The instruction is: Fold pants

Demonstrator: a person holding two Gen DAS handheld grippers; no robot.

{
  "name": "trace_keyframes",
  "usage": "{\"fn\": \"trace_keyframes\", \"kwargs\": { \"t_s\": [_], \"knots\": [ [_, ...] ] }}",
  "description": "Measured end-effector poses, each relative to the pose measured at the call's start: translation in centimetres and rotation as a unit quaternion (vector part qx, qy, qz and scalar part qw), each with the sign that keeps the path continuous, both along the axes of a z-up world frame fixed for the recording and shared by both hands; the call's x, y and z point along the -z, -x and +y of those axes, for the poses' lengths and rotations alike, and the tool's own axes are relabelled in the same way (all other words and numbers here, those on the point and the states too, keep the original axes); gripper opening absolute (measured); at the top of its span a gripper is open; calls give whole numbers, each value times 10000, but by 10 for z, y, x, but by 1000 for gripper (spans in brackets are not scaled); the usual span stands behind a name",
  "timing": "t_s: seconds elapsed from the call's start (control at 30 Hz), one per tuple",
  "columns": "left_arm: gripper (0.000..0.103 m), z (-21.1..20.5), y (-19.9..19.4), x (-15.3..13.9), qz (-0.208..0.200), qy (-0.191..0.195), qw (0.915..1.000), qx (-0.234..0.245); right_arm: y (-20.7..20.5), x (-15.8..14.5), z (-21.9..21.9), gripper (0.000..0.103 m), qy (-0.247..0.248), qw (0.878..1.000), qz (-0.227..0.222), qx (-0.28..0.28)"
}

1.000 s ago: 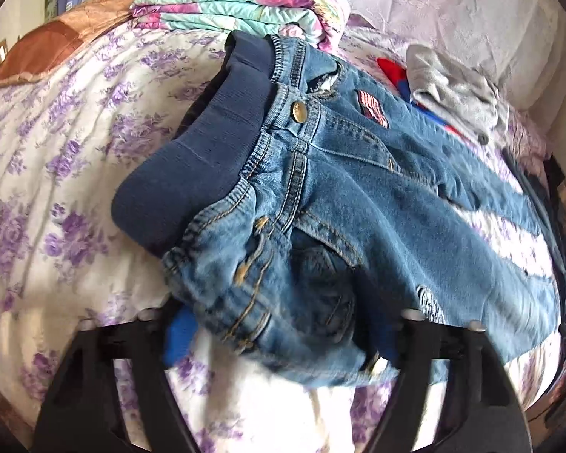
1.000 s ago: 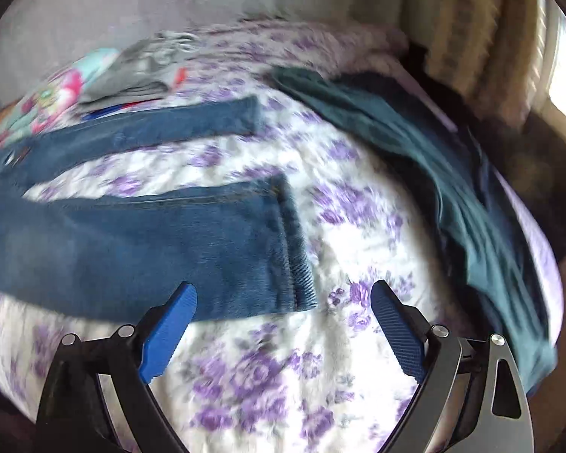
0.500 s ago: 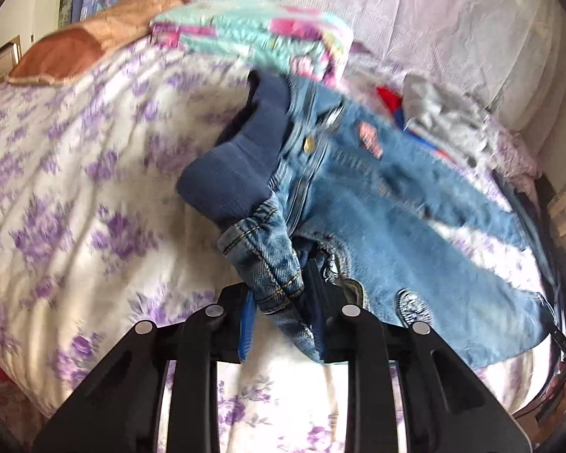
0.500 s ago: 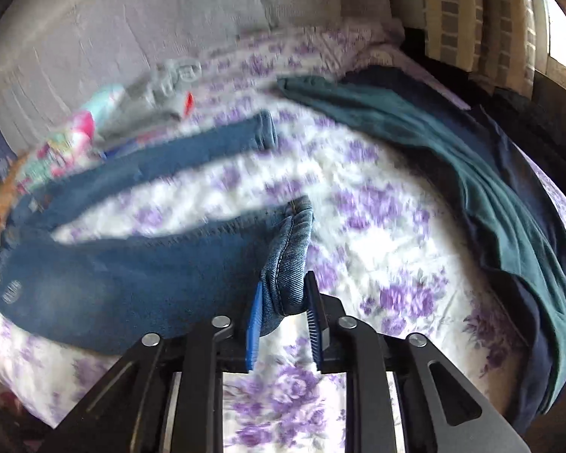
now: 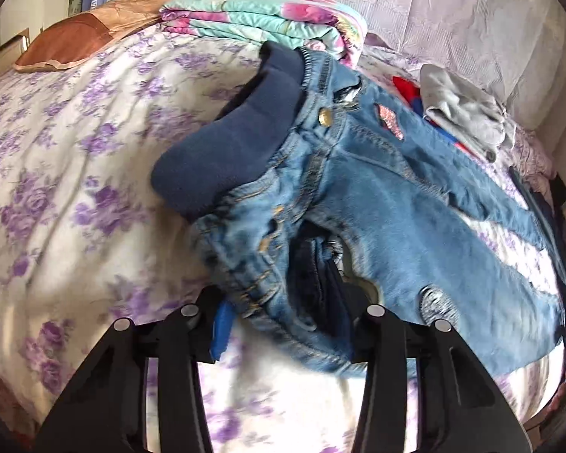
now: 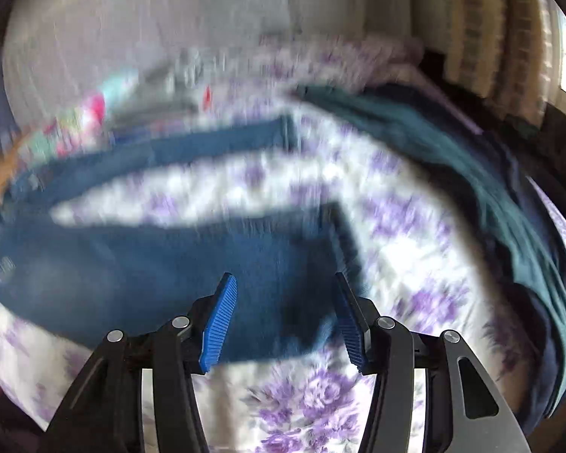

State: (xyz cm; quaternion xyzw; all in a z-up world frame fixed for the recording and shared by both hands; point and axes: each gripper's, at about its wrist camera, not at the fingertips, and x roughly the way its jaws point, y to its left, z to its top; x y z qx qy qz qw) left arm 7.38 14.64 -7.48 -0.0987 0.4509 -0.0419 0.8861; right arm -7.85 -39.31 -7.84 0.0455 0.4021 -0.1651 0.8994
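Blue denim pants point(image 5: 388, 204) with a dark ribbed waistband point(image 5: 237, 151) lie on a bed with a purple-flowered sheet point(image 5: 75, 173). My left gripper point(image 5: 286, 324) is partly open, and the bunched waist hip corner of the pants lies between its fingers. In the blurred right wrist view the two legs point(image 6: 177, 264) lie spread apart. My right gripper point(image 6: 283, 321) is open, its blue pads point(image 6: 219, 321) on either side of the near leg's hem point(image 6: 339, 249).
A folded floral quilt point(image 5: 268, 19) and a brown pillow point(image 5: 75, 37) lie at the head of the bed. A grey and red garment pile point(image 5: 460, 113) sits beyond the pants. Dark teal and navy clothes point(image 6: 490, 188) lie to the right of the hems.
Both grippers were shut on the denim half a second ago. Now both have opened; the waist corner and the hem have dropped back. The right view is motion-blurred.
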Motion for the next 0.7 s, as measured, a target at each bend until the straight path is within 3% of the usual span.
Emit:
{"fn": "trace_keyframes", "kwargs": {
  "t_s": [0.03,0.07,0.13,0.27,0.3,0.33,0.4,0.43,0.5,0.57,0.7],
  "knots": [
    [47,2,3,1,-10,-79,10000,0,-4,13,-2,52,-12,9998,204,-26],
    [48,3,5,3,9,-103,9999,-21,0,13,-3,52,9,10000,-2,-66],
    [49,5,8,1,40,-101,9999,-17,0,8,-3,53,-36,10000,4,-54],
    [48,-3,33,-39,-416,-467,9979,171,5,-23,3,54,-153,9989,-428,-119],
    [59,-6,43,-58,-711,-634,9952,241,6,-34,8,61,-140,9981,-550,-235],
    [81,-7,48,-72,-931,-758,9924,260,6,-44,13,69,-134,9970,-674,-359],
    [99,-6,54,-101,-1442,-1062,9838,100,-1,-68,23,77,-130,9931,-953,-673],
    [99,-4,51,-117,-1762,-1187,9772,32,-10,-79,26,77,-107,9908,-1064,-825],
    [99,1,23,-136,-1907,-1269,9733,144,-35,-102,32,78,-125,9867,-1181,-1115],
    [99,9,-17,-138,-1673,-1050,9794,419,-69,-120,43,80,-299,9785,-1187,-1660],
    [99,29,-103,-125,-1178,-662,9899,418,-150,-132,82,80,-174,9627,-922,-2536]
  ]
}}
